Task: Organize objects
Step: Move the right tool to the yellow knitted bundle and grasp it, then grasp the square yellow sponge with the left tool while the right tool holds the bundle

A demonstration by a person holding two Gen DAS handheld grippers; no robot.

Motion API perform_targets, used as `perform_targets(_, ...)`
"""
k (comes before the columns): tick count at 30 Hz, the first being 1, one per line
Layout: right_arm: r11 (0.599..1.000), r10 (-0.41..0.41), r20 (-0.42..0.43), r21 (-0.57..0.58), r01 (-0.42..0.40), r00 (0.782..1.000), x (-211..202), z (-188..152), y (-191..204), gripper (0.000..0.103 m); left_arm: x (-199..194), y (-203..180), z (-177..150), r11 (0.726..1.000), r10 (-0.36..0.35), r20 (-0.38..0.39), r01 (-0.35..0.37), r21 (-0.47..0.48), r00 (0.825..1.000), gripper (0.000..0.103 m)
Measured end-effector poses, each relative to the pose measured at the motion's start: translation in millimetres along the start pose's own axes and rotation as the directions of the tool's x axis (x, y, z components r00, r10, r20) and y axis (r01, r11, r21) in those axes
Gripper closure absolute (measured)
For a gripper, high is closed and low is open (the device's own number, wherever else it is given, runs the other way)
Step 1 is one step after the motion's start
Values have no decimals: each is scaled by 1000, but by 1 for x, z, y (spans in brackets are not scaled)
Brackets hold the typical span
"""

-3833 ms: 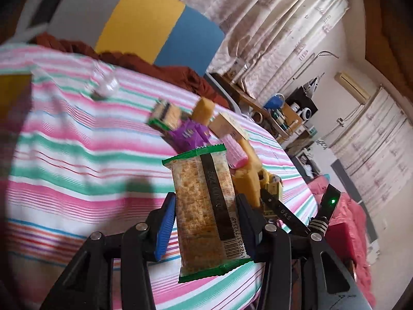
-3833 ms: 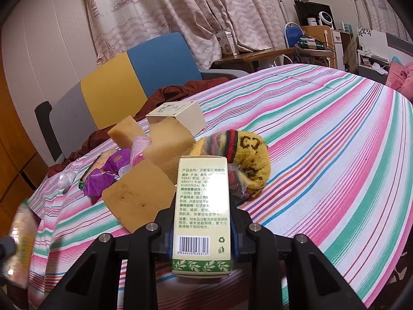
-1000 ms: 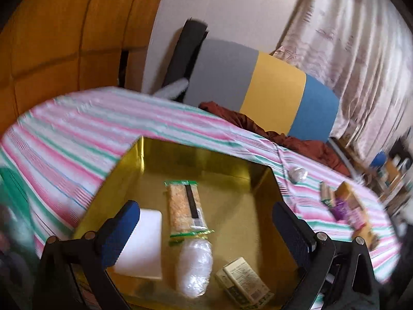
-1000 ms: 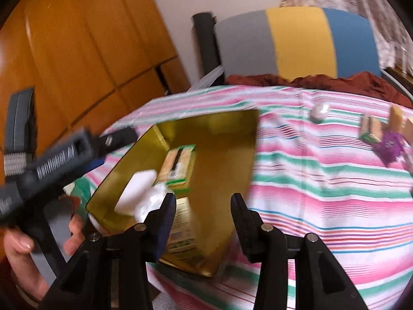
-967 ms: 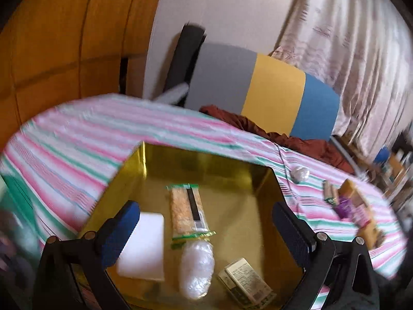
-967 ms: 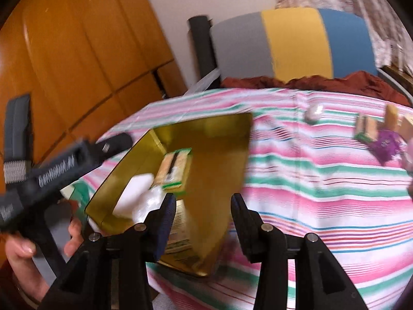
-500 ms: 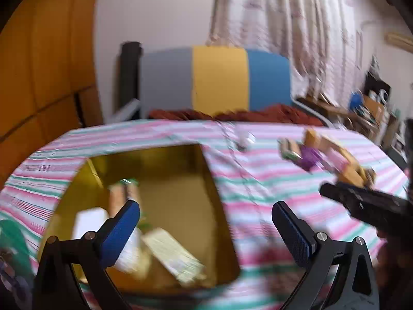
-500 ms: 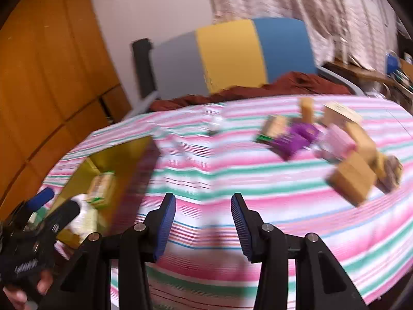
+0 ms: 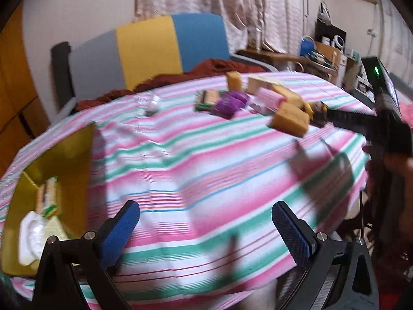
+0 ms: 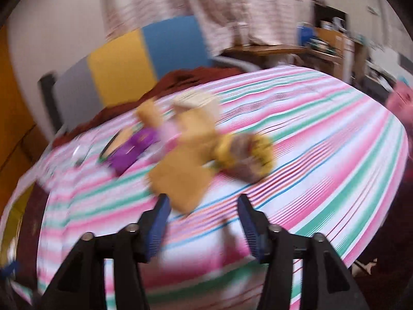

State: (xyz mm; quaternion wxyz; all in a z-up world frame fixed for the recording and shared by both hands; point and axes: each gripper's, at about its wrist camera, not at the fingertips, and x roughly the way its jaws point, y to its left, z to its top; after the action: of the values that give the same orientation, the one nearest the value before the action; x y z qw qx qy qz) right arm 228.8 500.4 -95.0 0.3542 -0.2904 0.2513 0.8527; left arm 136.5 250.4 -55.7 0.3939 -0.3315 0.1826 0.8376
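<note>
A gold box (image 9: 74, 165) sits at the left of the striped table and holds a cracker pack (image 9: 46, 196), a white wrapped item (image 9: 28, 237) and a small carton. My left gripper (image 9: 205, 232) is open and empty above the table's near edge. My right gripper (image 10: 204, 223) is open and empty, close in front of a tan sponge (image 10: 180, 180); it also shows in the left wrist view (image 9: 325, 113) by the pile. The pile holds tan sponges (image 9: 290, 121), a purple packet (image 9: 229, 103), a pink pack (image 9: 268, 97), a yellow knit item (image 10: 245, 155) and a beige box (image 9: 260, 84).
A grey, yellow and blue chair (image 9: 144, 51) with a brown cloth (image 9: 180, 77) stands behind the table. A small clear wrapped item (image 9: 152, 104) lies apart on the cloth. A desk with clutter (image 9: 317, 54) is at the back right. The right wrist view is blurred.
Both grippers have swung right, away from the gold box toward the pile. The box has slid to the left edge of the left view. Both stay open and empty.
</note>
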Motion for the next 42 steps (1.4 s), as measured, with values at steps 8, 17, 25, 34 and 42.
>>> perform_targets(8, 999, -37, 10, -2, 37, 999, 34, 39, -23, 35, 17, -7, 6, 995, -79, -59, 76, -60, 995, 0)
perform_targets(17, 993, -117, 27, 13, 117, 993, 61, 39, -33, 37, 26, -3, 16, 990, -104, -71, 97, -101, 992, 0)
perform_targets(25, 992, -81, 83, 107, 72, 993, 54, 32, -53, 58, 45, -31, 50, 984, -175, -49, 172, -52, 983, 0)
perform_targets(34, 979, -115, 132, 181, 90, 985, 44, 23, -63, 58, 90, -77, 105, 968, -243, -35, 244, 53, 969, 0)
perform_targets(42, 972, -115, 148, 219, 81, 982, 42, 20, -71, 58, 139, -104, 135, 940, -312, -111, 323, 107, 944, 0)
